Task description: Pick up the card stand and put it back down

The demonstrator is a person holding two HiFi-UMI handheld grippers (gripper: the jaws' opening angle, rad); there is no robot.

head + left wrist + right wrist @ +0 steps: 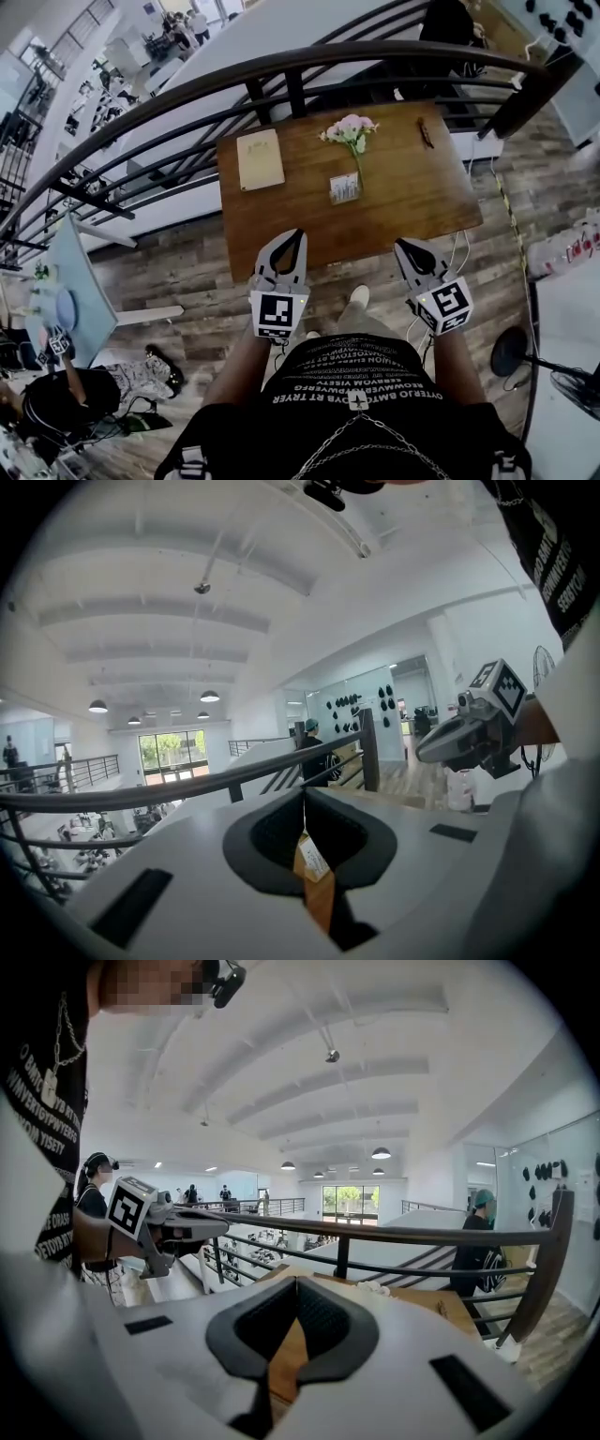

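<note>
Both closed, empty: left gripper point(298, 234), right gripper point(403, 247) | at desk point(412, 187) near edge | spread jaws before reaching card stand point(344, 187), mid-desk.

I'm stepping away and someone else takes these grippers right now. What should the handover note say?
Left gripper: jaws shut, empty, over the table's near edge.
Right gripper: jaws shut, empty, also at the near edge.
Card stand: mid-table, just in front of the flowers, neither gripper touching it.
Done: no sign of a lift.
Left: open the jaws, grasp the stand, lift it, set it back down.
</note>
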